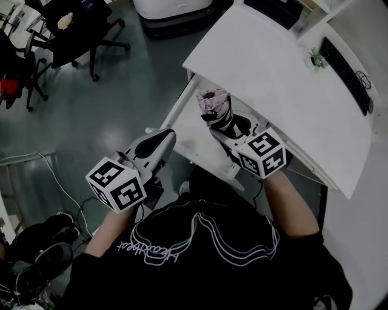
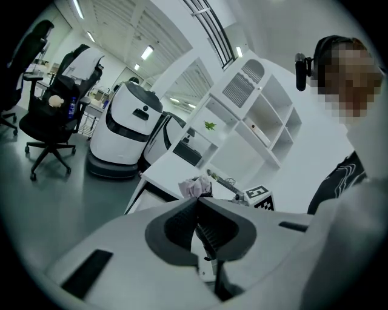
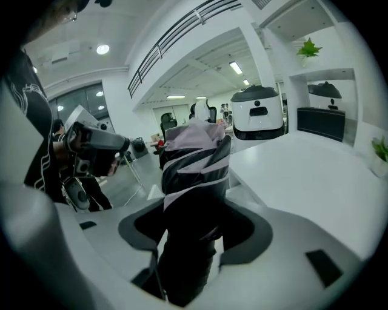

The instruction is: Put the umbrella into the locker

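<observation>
My right gripper [image 1: 227,130] is shut on the folded umbrella [image 1: 215,109], black with pink-and-white stripes. Its bunched pink end points away from me, over the near edge of the white desk [image 1: 273,72]. In the right gripper view the umbrella [image 3: 194,163] fills the gap between the jaws of this gripper [image 3: 194,212]. My left gripper [image 1: 160,142] hangs to the left of it, apart from the umbrella, jaws shut with nothing between them [image 2: 197,200]. A white locker compartment [image 1: 194,142] shows below the desk's edge, just under the umbrella.
Black office chairs [image 1: 79,30] and a white machine base [image 1: 173,9] stand on the grey floor at the back left. A keyboard [image 1: 345,72] and a small plant [image 1: 316,59] lie on the desk's far side. White shelving [image 2: 254,115] rises behind the desk.
</observation>
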`<state>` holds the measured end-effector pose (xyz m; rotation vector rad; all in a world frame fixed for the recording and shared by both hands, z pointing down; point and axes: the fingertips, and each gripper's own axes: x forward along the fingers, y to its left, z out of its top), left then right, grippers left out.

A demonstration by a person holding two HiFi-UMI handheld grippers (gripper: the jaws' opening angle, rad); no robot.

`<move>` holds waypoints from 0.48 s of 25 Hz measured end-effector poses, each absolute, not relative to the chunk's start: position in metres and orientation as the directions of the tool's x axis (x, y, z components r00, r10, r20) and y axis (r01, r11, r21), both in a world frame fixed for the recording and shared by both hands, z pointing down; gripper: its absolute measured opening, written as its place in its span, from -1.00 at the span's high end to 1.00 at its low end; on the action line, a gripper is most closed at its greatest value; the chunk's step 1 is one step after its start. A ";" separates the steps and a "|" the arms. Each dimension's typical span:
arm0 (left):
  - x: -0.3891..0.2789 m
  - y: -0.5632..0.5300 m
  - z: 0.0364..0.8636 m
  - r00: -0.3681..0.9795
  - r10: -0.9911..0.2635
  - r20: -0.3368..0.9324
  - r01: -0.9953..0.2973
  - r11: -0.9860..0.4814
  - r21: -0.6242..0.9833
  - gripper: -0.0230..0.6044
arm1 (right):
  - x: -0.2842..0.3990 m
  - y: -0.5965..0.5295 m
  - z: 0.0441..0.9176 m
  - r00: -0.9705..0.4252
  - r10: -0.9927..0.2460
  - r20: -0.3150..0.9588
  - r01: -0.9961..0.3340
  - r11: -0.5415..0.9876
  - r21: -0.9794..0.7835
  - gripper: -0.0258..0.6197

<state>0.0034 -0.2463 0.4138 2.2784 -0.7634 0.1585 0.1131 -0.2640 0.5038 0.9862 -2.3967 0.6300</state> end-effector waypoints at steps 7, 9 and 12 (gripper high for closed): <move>-0.002 -0.256 0.424 0.802 -0.498 0.332 -0.586 -0.541 0.603 0.91 | 0.110 -0.279 0.573 -0.546 -0.431 0.718 -0.713 0.689 -0.128 0.14; -0.006 -0.258 0.429 0.796 -0.503 0.338 -0.593 -0.534 0.603 0.91 | 0.109 -0.279 0.591 -0.528 -0.405 0.746 -0.711 0.691 -0.128 0.14; -0.013 -0.264 0.439 0.785 -0.518 0.340 -0.604 -0.517 0.607 0.91 | 0.108 -0.280 0.618 -0.503 -0.367 0.782 -0.706 0.697 -0.127 0.14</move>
